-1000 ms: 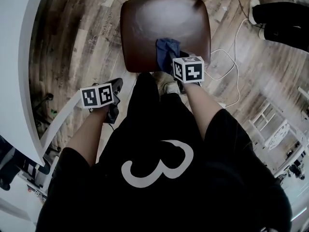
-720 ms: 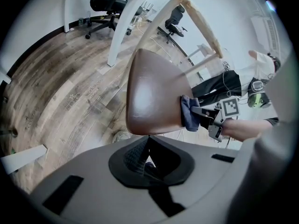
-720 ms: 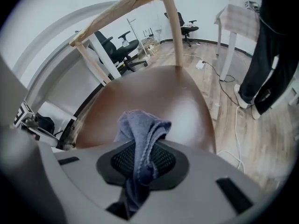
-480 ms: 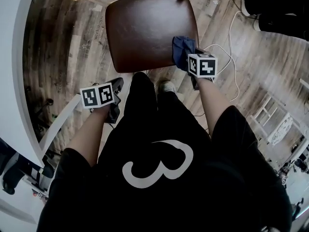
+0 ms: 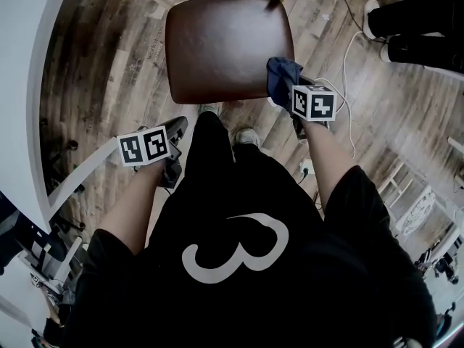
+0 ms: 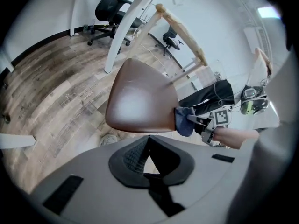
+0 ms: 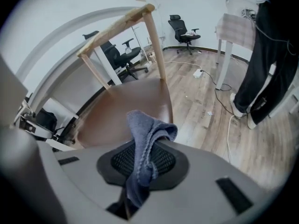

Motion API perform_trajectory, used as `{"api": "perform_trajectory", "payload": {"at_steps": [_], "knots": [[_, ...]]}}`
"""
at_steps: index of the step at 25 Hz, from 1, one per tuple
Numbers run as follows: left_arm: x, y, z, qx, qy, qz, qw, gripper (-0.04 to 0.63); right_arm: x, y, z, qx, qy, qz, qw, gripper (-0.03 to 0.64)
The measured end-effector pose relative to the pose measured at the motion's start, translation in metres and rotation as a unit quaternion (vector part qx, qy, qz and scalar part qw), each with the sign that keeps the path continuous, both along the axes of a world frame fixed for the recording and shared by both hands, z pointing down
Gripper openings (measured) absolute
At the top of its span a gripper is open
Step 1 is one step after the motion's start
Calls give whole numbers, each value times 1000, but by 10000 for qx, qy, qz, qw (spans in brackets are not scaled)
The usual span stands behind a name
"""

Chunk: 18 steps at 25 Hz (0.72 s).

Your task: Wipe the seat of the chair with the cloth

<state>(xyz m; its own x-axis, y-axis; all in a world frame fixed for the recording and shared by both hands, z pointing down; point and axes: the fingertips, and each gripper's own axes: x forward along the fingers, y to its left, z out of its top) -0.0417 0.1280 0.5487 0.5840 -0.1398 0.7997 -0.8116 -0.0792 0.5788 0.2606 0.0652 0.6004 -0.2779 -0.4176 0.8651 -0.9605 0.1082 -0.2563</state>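
- Big white "3" on the black shirt (image 5: pixel 232 249), closest.
- Left gripper (image 5: pixel 176 125) closed, empty, low over the wood floor (image 5: pixel 109 71).
- Right gripper (image 5: pixel 291 91) pinching the blue, crumpled cloth (image 5: pixel 280 77), touching the right front corner of the shiny brown chair seat (image 5: pixel 225 46).

The cloth (image 7: pixel 145 134) hides the tips of the right tongs (image 7: pixel 138 190), and the picture's edge cuts off somebody's dark legs (image 5: pixel 424 22) at the top right.

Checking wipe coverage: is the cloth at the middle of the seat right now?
No, the cloth, clamped in the right gripper, is at the right edge of the seat, not its middle.
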Motion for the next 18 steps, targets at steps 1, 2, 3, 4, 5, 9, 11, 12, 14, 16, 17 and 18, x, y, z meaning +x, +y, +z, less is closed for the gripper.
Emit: {"api": "perform_trajectory", "payload": {"at_steps": [1,2,3,4,5,9,11,12,14,16,17,18], "knots": [[5,1,-9,62,145,-54,9999,12,-7,-1,-11,135,-150,-43,9998,61],[10,2,-19,146,293,-85,9994,12,-13,-2,-23,278,-305,-95,9991,61],[16,3,-30,245,428,-105,9987,12,-19,-2,-37,427,-451,-165,9979,61],[21,5,-41,343,537,-132,9979,12,-23,-1,-53,577,-590,-245,9963,61],[25,7,-52,432,621,-180,9970,12,-28,2,-69,720,-735,-316,9942,61],[38,25,-107,718,955,-615,9909,12,-41,24,-148,1150,-1529,-444,9805,61],[45,33,-139,922,1140,-748,9864,12,-46,39,-193,1353,-1932,-585,9700,63],[48,37,-155,1069,1217,-743,9840,12,-49,46,-214,1466,-2112,-689,9639,63],[52,41,-186,1425,1350,-626,9786,12,-56,59,-257,1707,-2476,-909,9494,63],[54,46,-215,1760,1437,-397,9730,12,-64,73,-297,1914,-2932,-1074,9305,63],[55,50,-229,1902,1467,-252,9704,12,-69,82,-316,2003,-3157,-1138,9205,63],[56,54,-244,2041,1497,-102,9674,12,-73,90,-333,2093,-3316,-1208,9120,63]]}}
